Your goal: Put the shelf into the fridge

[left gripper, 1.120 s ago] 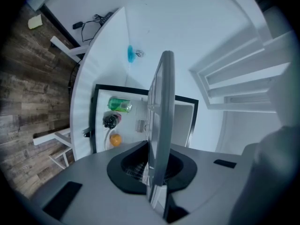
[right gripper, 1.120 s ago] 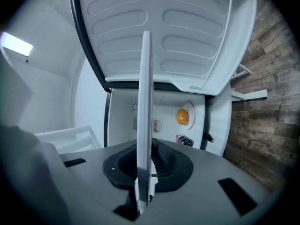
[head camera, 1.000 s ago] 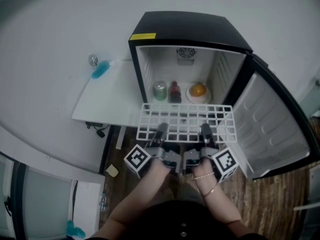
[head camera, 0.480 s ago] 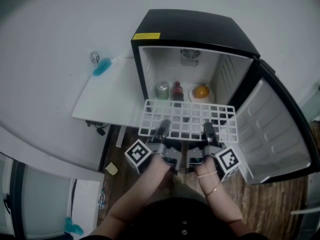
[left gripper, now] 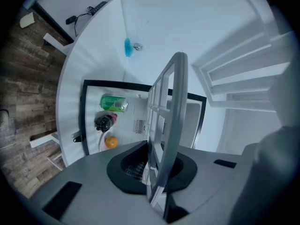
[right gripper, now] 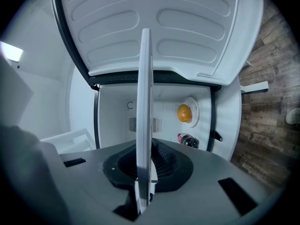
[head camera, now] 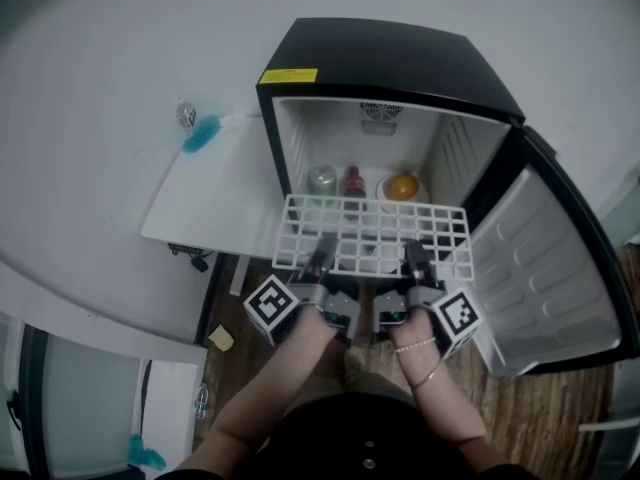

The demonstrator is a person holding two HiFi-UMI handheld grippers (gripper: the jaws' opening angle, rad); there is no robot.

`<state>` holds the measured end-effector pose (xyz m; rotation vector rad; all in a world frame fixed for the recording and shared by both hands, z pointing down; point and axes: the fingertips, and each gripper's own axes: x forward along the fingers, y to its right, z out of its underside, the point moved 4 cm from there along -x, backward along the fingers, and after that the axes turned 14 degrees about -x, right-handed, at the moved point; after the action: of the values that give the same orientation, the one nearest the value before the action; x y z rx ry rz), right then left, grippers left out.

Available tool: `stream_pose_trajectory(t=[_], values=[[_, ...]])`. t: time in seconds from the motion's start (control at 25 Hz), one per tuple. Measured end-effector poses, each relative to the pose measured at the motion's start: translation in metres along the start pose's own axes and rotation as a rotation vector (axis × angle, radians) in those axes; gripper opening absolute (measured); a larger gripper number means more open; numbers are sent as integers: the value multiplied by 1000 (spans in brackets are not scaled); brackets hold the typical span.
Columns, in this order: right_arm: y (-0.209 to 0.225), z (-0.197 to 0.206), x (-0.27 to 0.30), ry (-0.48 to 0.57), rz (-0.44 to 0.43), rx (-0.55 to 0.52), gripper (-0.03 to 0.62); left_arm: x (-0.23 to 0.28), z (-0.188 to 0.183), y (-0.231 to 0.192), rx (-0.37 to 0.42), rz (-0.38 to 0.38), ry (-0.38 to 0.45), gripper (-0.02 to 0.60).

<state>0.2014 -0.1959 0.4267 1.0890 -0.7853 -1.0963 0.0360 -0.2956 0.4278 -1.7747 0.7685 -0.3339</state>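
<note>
Insertion is under way: the left gripper [head camera: 321, 251] and right gripper [head camera: 413, 258] each clamp the near edge of the one shelf [head camera: 372, 230], level at the fridge [head camera: 380, 58] mouth, 12 o'clock from the person. Next, likely, line its sides up with the wall rails and slide it above one can [head camera: 322, 179], one bottle [head camera: 352, 181] and one orange [head camera: 403, 184] at the bottle's 3 o'clock.

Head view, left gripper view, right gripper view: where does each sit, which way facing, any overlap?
Head view: on the head, looking steeply down at the open fridge; both forearms, left claw and right claw shut on the shelf.
Left gripper view: on the left claw, looking along its jaws into the fridge; shelf clamped edge-on.
Right gripper view: on the right claw, same direction; fridge door across the top.
Shared: both gripper views show the orange and bottle.
</note>
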Motion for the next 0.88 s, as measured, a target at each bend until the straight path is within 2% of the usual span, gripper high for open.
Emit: stream_pose_trajectory(t=[0.68, 0.88], values=[[-3, -15, 25, -4, -15, 7, 34, 28, 0, 5, 18, -1, -29, 32], [-3, -19, 32, -5, -21, 6, 34, 35, -2, 4, 0, 2, -30, 32]])
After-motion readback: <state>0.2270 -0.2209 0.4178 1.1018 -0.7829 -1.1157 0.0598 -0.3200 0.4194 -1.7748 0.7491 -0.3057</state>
